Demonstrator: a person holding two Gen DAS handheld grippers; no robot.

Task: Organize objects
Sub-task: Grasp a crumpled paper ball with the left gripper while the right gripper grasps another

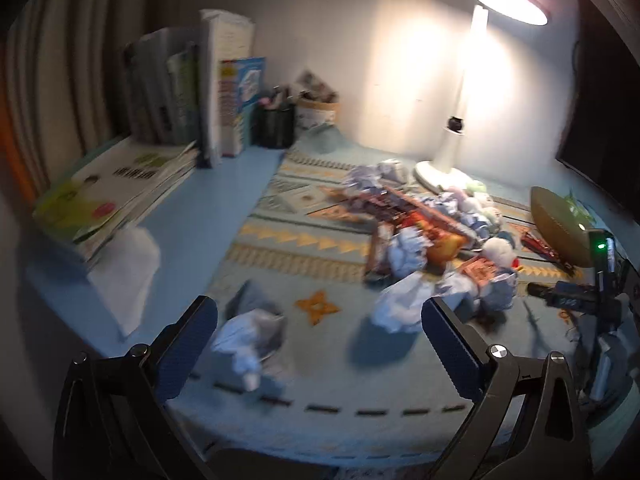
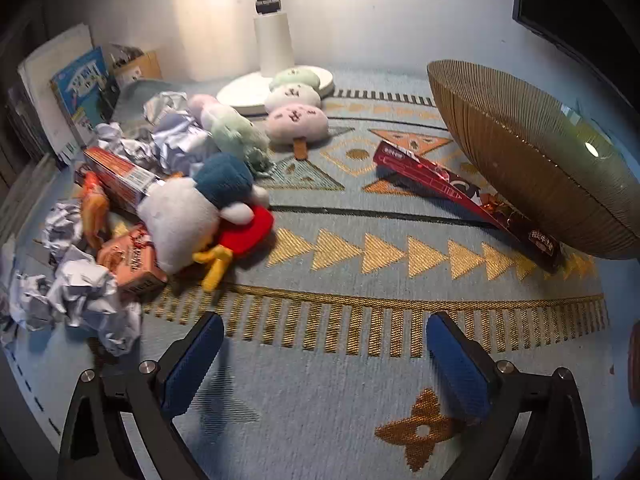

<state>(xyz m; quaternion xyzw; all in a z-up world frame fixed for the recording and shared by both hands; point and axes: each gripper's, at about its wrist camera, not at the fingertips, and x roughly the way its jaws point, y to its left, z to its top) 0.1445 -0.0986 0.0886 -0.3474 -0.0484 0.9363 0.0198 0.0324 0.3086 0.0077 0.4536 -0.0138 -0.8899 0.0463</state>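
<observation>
A heap of clutter lies on the patterned mat (image 1: 304, 240): crumpled paper balls (image 1: 404, 256), snack boxes (image 1: 416, 212) and plush toys. My left gripper (image 1: 320, 320) is open above the mat's front edge, with a crumpled paper ball (image 1: 250, 344) just inside its left finger. My right gripper (image 2: 324, 340) is open and empty over bare mat (image 2: 360, 380). In the right wrist view a duck plush (image 2: 192, 212), an orange box (image 2: 132, 260), paper balls (image 2: 88, 300) and pastel plush skewers (image 2: 296, 120) lie to the left. A dark red snack box (image 2: 460, 192) leans against a ribbed bowl (image 2: 520, 168).
Books (image 1: 224, 88) stand at the back left, with flat books (image 1: 116, 192), a pen holder (image 1: 276, 120) and a tissue (image 1: 128, 280). A lit desk lamp (image 1: 460, 120) stands at the back. A dark monitor (image 1: 600, 120) is at the right. The other gripper (image 1: 592, 292) shows at the right.
</observation>
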